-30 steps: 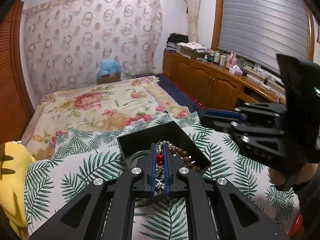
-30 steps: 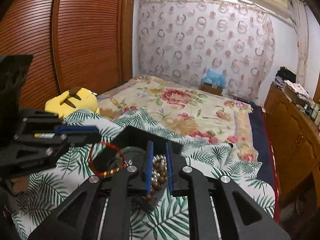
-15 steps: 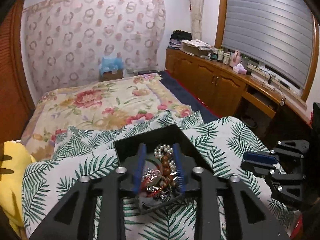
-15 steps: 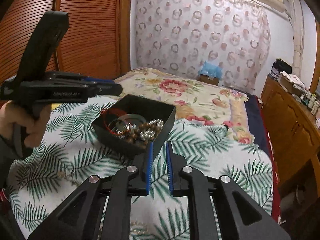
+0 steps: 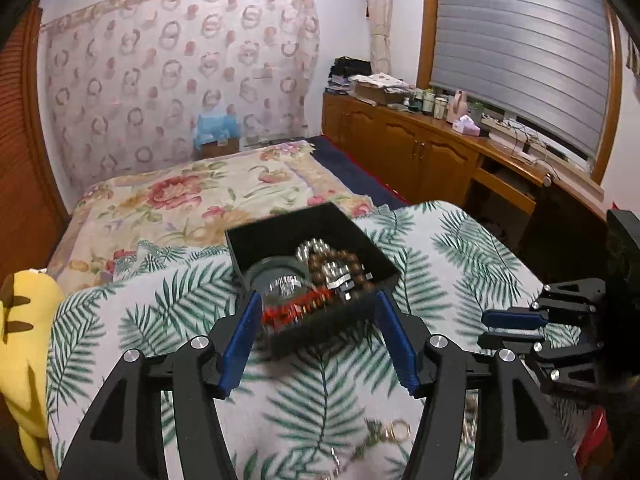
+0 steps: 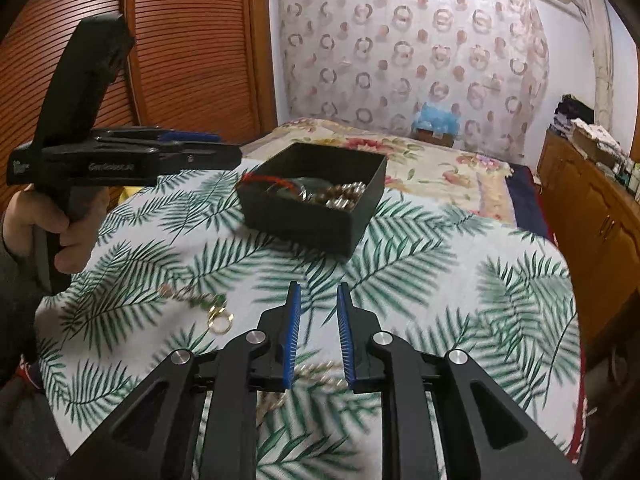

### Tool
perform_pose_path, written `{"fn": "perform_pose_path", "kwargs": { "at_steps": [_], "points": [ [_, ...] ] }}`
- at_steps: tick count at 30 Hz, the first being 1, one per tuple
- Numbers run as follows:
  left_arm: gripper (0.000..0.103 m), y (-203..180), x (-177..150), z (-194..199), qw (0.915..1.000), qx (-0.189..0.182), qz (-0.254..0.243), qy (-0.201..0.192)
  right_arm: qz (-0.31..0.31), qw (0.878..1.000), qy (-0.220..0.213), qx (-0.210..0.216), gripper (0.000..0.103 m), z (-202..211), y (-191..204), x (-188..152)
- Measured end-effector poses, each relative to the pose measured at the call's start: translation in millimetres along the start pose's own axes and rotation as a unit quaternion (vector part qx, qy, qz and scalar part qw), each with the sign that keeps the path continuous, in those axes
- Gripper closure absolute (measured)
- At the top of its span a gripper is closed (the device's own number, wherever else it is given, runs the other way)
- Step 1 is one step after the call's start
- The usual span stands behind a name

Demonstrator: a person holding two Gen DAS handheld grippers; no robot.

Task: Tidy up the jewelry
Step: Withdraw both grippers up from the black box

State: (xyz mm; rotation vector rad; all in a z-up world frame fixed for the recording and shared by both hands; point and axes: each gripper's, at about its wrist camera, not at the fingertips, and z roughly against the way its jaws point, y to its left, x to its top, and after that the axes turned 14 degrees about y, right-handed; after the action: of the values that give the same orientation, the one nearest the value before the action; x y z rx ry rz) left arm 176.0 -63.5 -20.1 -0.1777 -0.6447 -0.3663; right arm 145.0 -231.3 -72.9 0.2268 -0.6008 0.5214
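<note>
A black open box (image 5: 260, 236) (image 6: 304, 220) sits on the palm-leaf cloth. It holds a red cord bracelet (image 5: 288, 312), brown and silver bead strands (image 5: 332, 264) and a round dark piece. My left gripper (image 5: 316, 300) is open wide and empty, its fingers on either side of the box's near corner. My right gripper (image 6: 317, 292) is slightly open and empty, low over the cloth short of the box. A small chain with gold rings (image 6: 218, 316) (image 5: 394, 430) lies loose on the cloth. A gold chain (image 6: 320, 372) lies under the right gripper.
The palm-leaf cloth (image 6: 440, 280) covers a raised surface before a floral bed (image 5: 180, 200). A yellow plush toy (image 5: 20, 320) lies at the left. Wooden cabinets (image 5: 420, 152) run along the right wall, a slatted wardrobe (image 6: 180, 40) along the left.
My left gripper dropped the red bracelet into the box, opened and pulled back. My right gripper let go of the beads in the box, drew back and down, and opened slightly.
</note>
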Motion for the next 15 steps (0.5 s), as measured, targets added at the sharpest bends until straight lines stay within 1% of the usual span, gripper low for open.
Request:
{"fn": "perform_pose_path", "kwargs": {
  "at_steps": [2,4,5,6,8,11,13,15],
  "points": [
    [0.046,-3,-10,2,1.0,-0.004,-0.002,0.005,-0.004,1.0,0.006,0.003,0.083,1,3,-8],
    [0.041,-5,-22,2,0.9999,-0.008,-0.005,0.013,-0.013,1.0,0.01,-0.001,0.083,3,6,-17],
    [0.04,-6,-27,2,0.9998,-0.009,-0.006,0.016,-0.016,1.0,0.011,0.0,0.081,4,6,-20],
    [0.04,-8,-34,2,0.9997,-0.008,-0.009,0.019,-0.02,1.0,0.011,0.002,0.076,5,7,-24],
    [0.04,-11,-44,1,0.9995,-0.004,-0.009,0.029,-0.027,1.0,0.012,0.005,0.071,8,10,-33],
    [0.037,-12,-54,-2,0.999,-0.012,-0.007,0.042,-0.032,0.999,0.016,0.004,0.068,10,16,-45],
    [0.032,-12,-61,-4,0.9988,-0.015,-0.005,0.046,-0.034,0.999,0.022,0.007,0.068,9,19,-52],
    [0.024,-12,-66,-5,0.9988,-0.007,0.0,0.048,-0.036,0.999,0.03,0.004,0.068,8,21,-59]
  ]
}}
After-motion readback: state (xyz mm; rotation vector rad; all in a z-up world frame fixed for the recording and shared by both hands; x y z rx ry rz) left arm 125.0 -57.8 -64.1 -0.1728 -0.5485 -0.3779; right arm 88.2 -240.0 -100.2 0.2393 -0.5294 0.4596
